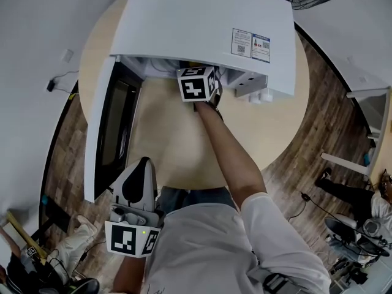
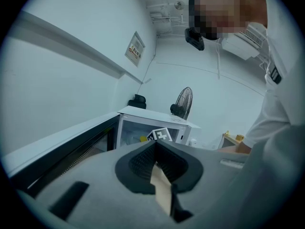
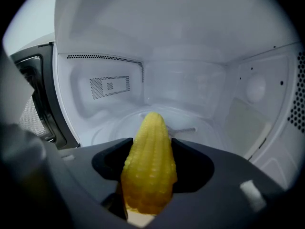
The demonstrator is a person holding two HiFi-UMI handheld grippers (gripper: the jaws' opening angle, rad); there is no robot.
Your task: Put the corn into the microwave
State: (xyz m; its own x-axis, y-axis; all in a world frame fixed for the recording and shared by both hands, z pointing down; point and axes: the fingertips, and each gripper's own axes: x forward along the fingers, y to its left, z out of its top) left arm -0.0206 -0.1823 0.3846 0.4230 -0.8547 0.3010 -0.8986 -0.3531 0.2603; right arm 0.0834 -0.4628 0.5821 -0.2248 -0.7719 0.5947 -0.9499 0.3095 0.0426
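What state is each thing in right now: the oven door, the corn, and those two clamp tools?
microwave door: swung wide open.
corn: clamped, tip pointing into the microwave, not yet set down.
right gripper: shut on the corn, at the microwave's mouth.
left gripper: jaws together, nothing between them, low beside the person.

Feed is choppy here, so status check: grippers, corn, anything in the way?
Right gripper shut on corn, at microwave mouth. Left gripper shut, empty, held back. Door open, cavity unobstructed.
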